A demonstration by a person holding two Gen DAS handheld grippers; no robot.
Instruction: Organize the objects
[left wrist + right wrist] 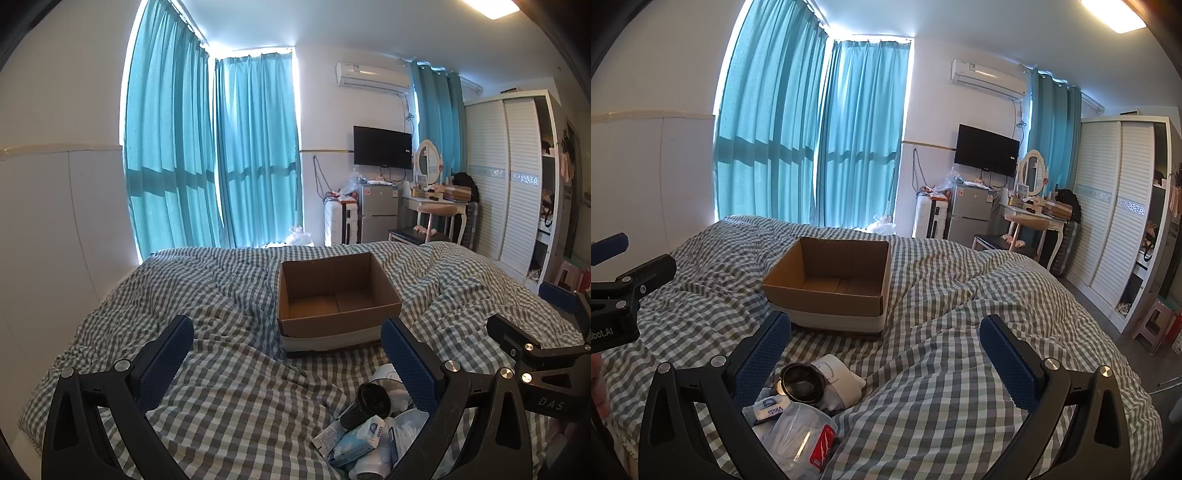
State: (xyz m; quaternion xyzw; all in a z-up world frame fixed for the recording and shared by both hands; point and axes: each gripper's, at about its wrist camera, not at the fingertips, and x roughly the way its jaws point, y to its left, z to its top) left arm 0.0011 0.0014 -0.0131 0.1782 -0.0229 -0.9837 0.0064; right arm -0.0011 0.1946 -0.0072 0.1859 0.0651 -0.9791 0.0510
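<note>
An empty open cardboard box [338, 295] sits on the checked bed; it also shows in the right wrist view [831, 284]. A pile of small items lies on the bed near me: a black round-lidded container [371, 400] [801, 382], a white object [838, 376], a Vinda tissue pack [360, 437] [768, 406] and a clear plastic packet [801, 439]. My left gripper [288, 350] is open and empty, above the bed left of the pile. My right gripper [886, 343] is open and empty, with the pile by its left finger.
The grey-and-white checked duvet [221, 387] is rumpled, with a ridge on the right [979, 295]. Beyond the bed stand a small fridge [969, 212], a dressing table [1034, 218], a wardrobe [1115, 206] and teal curtains [812, 129].
</note>
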